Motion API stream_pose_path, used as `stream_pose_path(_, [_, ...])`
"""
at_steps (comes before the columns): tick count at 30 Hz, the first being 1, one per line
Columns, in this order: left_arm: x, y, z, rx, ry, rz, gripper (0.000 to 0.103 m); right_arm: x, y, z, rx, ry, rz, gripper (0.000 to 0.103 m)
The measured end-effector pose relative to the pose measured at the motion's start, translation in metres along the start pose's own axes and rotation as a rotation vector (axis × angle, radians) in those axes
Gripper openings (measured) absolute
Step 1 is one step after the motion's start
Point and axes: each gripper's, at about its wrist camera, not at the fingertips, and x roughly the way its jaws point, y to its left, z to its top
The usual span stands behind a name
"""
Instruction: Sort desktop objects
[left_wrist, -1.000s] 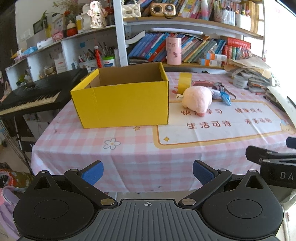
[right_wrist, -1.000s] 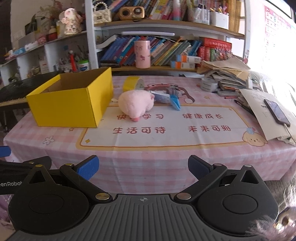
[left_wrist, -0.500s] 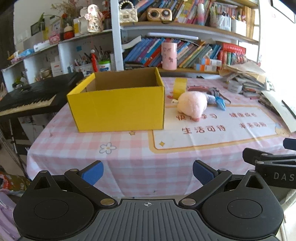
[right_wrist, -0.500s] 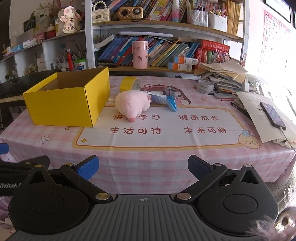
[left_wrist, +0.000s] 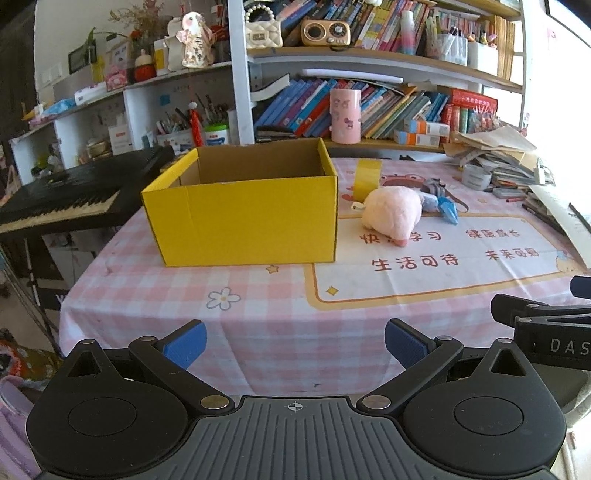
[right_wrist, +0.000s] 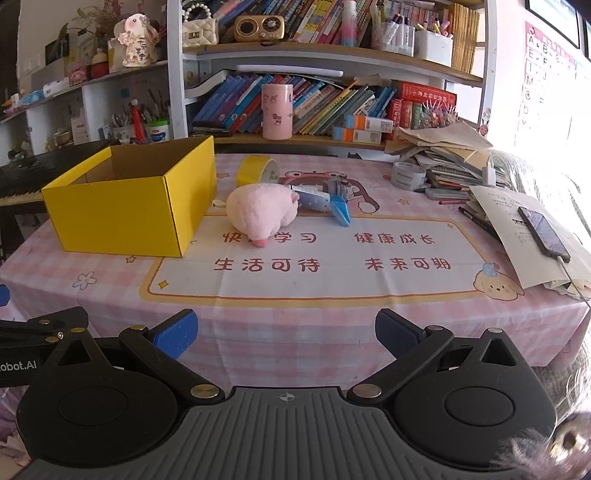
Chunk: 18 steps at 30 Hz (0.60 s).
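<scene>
Plainly, both claws hung short of the tabletop's near edge with nothing between their blue-padded fingers: the left claw (left_wrist: 293, 341) stood wide, and the right claw (right_wrist: 286, 332) stood equally wide. Ahead of the right claw and a little to its left lay the pink plush toy (right_wrist: 262, 212), a soft, rounded, fuzzy lump with its long axis slanting from near-left to far-right; from the left claw the same toy (left_wrist: 391, 212) lay well off to the right, so the right claw seemed the nearer one. Just behind it rested a blue plastic piece (right_wrist: 340, 210), pointed and hard-looking, and a yellow tape roll (right_wrist: 258, 170) standing on edge. Beside the toy sat the open yellow cardboard box (right_wrist: 122, 218), stiff-walled, apparently empty, on the pink checked tabletop (right_wrist: 295, 332).
</scene>
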Motion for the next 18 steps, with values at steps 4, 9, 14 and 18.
stream_pose_path(4, [-0.0014, -0.0017, -0.0005, 0.016, -0.008, 0.012, 0.103, -0.0005, 0.0022, -0.0017, -0.010, -0.009, 0.008, 0.103])
stream_pose_path(9, [-0.0030, -0.0034, 0.0002, 0.030, -0.012, -0.005, 0.103, -0.0006, 0.0007, -0.0016, -0.002, -0.011, 0.009, 0.103])
stream_pose_path(14, [-0.0052, -0.0068, 0.0012, 0.045, -0.017, -0.014, 0.103, -0.0016, -0.0022, 0.0007, 0.012, -0.011, 0.004, 0.103])
stream_pose_path(18, [-0.0052, -0.0105, 0.0034, 0.045, -0.023, -0.018, 0.103, -0.0002, -0.0040, 0.0035, 0.006, -0.006, 0.010, 0.103])
